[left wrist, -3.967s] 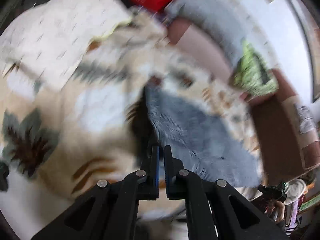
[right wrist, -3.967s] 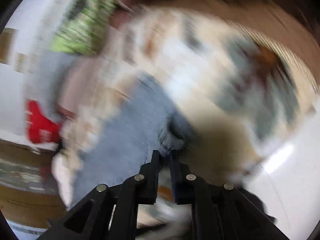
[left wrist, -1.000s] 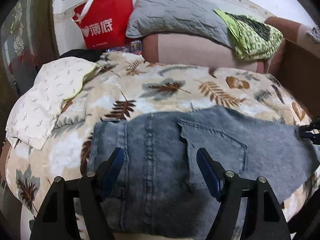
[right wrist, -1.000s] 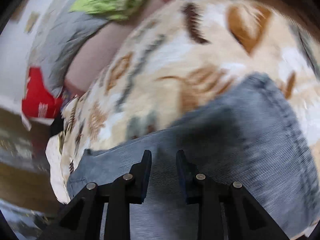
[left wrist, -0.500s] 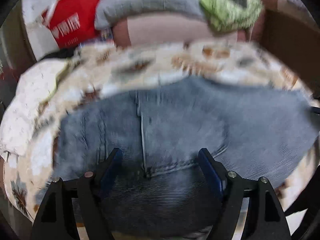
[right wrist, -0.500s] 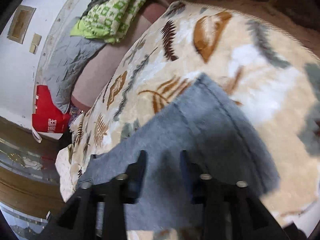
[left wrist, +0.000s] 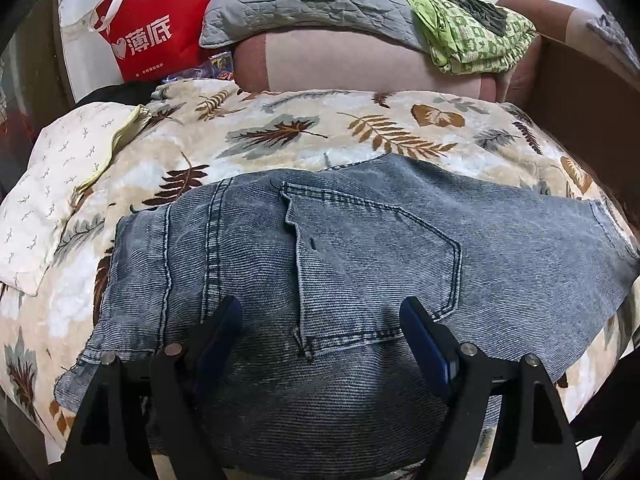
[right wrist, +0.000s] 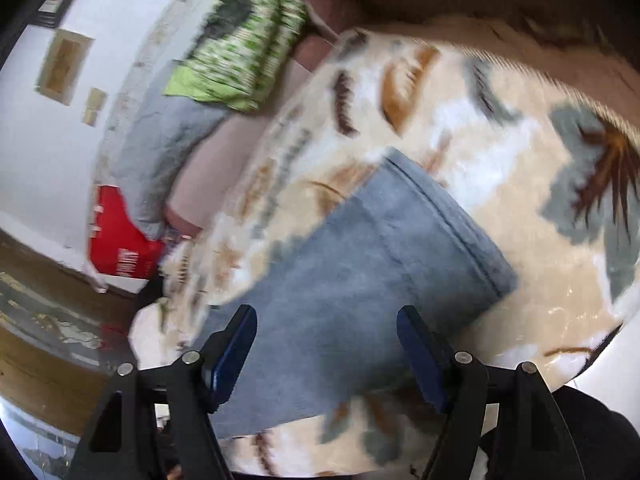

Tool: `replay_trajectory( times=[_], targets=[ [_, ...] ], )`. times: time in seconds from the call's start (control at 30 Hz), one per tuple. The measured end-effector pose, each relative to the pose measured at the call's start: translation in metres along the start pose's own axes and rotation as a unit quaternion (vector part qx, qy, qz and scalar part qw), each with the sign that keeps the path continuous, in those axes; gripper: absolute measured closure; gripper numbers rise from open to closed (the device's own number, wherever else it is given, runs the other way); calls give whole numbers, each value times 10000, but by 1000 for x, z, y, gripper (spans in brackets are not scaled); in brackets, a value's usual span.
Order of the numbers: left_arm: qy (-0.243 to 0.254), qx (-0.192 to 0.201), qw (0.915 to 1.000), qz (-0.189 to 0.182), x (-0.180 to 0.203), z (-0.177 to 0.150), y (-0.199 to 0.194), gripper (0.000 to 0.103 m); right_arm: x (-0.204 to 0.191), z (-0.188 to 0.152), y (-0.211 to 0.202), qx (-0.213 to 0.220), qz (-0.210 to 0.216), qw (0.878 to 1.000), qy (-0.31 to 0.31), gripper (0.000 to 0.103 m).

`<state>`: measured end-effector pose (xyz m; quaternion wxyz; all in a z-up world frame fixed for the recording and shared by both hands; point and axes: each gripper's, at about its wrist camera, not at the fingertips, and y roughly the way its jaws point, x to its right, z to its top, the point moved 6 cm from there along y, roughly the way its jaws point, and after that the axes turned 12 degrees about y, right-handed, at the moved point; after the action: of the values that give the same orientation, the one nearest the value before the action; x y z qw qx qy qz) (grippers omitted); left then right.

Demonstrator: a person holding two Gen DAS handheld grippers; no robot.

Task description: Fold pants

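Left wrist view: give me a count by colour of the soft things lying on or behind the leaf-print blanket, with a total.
Blue-grey: 1, the folded blue-grey denim pants
Grey: 1, the grey quilted pillow
Green: 1, the green patterned folded cloth
White: 1, the white sprig-print pillow
Pink: 1, the pink bolster cushion
Total: 5, apart from the leaf-print blanket itself

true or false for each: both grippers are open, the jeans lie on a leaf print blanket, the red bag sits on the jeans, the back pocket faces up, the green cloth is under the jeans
1. Both grippers are open: true. The left gripper and right gripper stand wide, gripping nothing.
2. The jeans lie on a leaf print blanket: true.
3. The red bag sits on the jeans: false. It stands behind the bed by the wall.
4. The back pocket faces up: true.
5. The green cloth is under the jeans: false. It lies on the bedding at the far end.
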<state>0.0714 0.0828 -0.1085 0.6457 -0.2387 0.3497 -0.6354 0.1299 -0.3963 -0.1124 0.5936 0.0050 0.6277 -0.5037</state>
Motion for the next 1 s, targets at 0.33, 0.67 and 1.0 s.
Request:
replay_trajectory(
  times=[0.33,0.67,1.0],
  targets=[
    [115,265,9995,-117,30,26,-23,21,7,11,-30,631,726,9953,47,30],
    [116,-84,9879,-1545,148,74,0,21,70,10,-13,-19,466,9907,1276,30],
    [350,-453,9826,-1767,225,92,30,21,82,35,0,3,212,9897,1413,31]
  ],
)
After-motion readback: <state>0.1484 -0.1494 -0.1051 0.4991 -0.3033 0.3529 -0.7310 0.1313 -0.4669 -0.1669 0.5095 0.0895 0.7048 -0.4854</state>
